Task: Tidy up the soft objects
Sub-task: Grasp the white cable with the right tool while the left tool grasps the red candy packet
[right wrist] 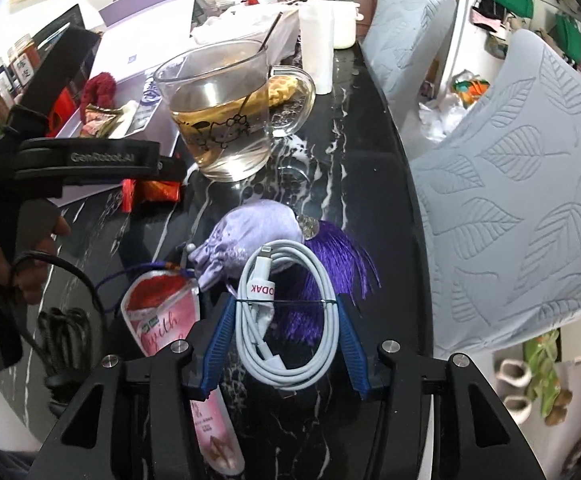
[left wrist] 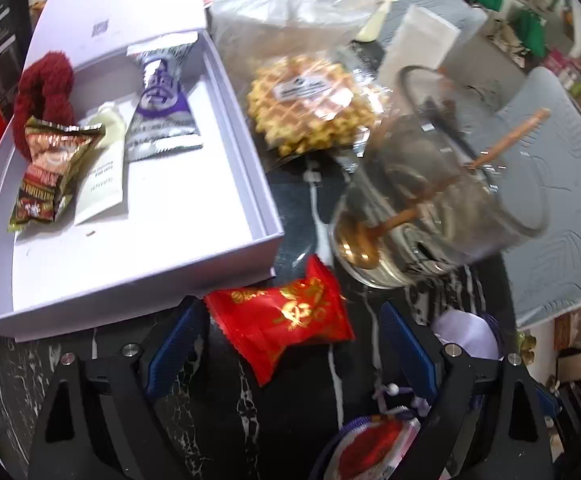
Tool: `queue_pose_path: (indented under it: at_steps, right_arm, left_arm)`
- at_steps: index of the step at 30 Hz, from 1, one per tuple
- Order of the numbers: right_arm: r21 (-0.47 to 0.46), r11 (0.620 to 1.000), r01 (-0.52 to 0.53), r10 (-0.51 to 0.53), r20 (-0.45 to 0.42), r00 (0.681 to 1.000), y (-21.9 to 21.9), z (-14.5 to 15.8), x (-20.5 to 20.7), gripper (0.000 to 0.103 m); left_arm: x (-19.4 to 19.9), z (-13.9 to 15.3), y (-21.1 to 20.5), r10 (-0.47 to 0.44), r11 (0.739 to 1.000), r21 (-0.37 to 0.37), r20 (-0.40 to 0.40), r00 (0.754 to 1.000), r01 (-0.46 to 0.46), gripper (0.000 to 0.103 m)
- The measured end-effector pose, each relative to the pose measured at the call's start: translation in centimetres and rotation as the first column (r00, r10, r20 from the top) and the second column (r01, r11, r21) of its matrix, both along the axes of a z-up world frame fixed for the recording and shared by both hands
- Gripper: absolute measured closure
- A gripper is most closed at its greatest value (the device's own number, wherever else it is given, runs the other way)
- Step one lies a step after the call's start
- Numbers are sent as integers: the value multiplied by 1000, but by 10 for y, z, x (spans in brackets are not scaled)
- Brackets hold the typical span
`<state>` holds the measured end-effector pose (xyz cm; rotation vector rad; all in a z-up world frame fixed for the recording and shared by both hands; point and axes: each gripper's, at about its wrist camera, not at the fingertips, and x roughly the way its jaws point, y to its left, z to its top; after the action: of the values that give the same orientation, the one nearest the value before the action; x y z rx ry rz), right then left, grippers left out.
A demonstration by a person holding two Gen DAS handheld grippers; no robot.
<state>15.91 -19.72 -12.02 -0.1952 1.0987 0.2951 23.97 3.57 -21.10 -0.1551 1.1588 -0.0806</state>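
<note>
A red snack packet lies on the black marble table, between the spread blue pads of my left gripper, which is open and not touching it. In the right wrist view my right gripper is shut on a coiled white cable, both pads against the coil's sides. Just beyond the cable lie a lavender pouch with a purple tassel and a pink sachet. The left gripper's black body, held by a hand, hangs over the red packet.
An open white box at the left holds a red scrunchie, a gold snack bag, a cream tube and a purple-silver packet. A wrapped waffle and a glass mug of tea stand behind. Grey cushions border the table's right.
</note>
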Motion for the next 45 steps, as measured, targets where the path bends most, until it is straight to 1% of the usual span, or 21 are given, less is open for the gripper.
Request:
queue_pose_path:
  at_steps: [3, 6, 9, 11, 12, 14, 18, 21, 23, 26, 28, 30, 34, 38, 40, 42, 43, 45]
  right_arm:
    - [-3, 1000, 11, -11, -6, 1000, 1, -2, 4, 53]
    - [-17, 1000, 12, -12, -4, 1000, 1, -3, 6, 53]
    - [-29, 1000, 9, -9, -1, 1000, 0, -4, 7, 53]
    - [-26, 1000, 13, -14, -3, 1000, -1, -4, 7, 53]
    - [-26, 1000, 16, -16, -3, 1000, -2, -5, 7, 53]
    - [-26, 999, 18, -19, -2, 1000, -2, -5, 7, 53]
    - [-23, 999, 22, -22, 0, 1000, -4, -4, 6, 53]
    - [-19, 999, 26, -26, 7, 1000, -6, -2, 4, 53]
    - [-18, 999, 29, -29, 13, 1000, -7, 1, 2, 53]
    - [-12, 999, 34, -33, 21, 999, -10, 5, -1, 53]
    - [-11, 999, 35, -35, 26, 999, -12, 6, -4, 53]
    - [-13, 999, 33, -33, 33, 999, -13, 8, -6, 53]
    - [-18, 999, 27, -27, 43, 999, -14, 11, -12, 53]
    - [-24, 999, 24, -23, 47, 999, -15, 13, -17, 53]
    - [-30, 999, 25, -24, 48, 999, -16, 13, -19, 53]
    - [-33, 999, 26, -24, 49, 998, -15, 13, -19, 53]
    - [-34, 999, 26, -25, 51, 998, -15, 14, -20, 53]
    - [-36, 999, 25, -23, 56, 998, -14, 16, -21, 53]
  left_arm:
    - [5, -9, 0, 32, 999, 4, -24, 999, -32, 12]
    - [7, -13, 0, 49, 999, 3, -16, 999, -49, 13]
    - [7, -13, -2, 42, 999, 20, -8, 999, -42, 23]
    - [5, -12, -4, 31, 999, 27, 3, 1000, -31, 37]
    - [4, -12, -4, 27, 999, 24, 5, 1000, -27, 38]
    - [3, -12, -5, 14, 1000, 20, 9, 1000, -14, 45]
    - [1, -8, -6, 9, 1000, -9, 1, 1000, -9, 47]
    - [-7, -2, -9, -7, 1000, -20, 11, 1000, 8, 55]
    - [-18, 6, -11, -20, 1000, -17, 16, 1000, 21, 55]
    - [-23, 4, -16, -44, 999, -27, -6, 999, 44, 55]
    - [-27, 3, -15, -15, 999, -41, 0, 1000, 15, 55]
    - [-29, 0, -16, 6, 998, -60, -18, 1000, -7, 55]
    - [-36, -3, -19, 4, 998, -58, -12, 1000, -5, 55]
    - [-47, -1, -27, -24, 998, -52, 23, 999, 25, 55]
    - [-52, 3, -30, -40, 998, -37, 66, 997, 42, 57]
    - [-55, 8, -33, -57, 998, -23, 86, 995, 59, 58]
    - [-57, 11, -34, -60, 998, -27, 95, 994, 63, 60]
    - [-60, 17, -36, -71, 996, -38, 102, 992, 75, 60]
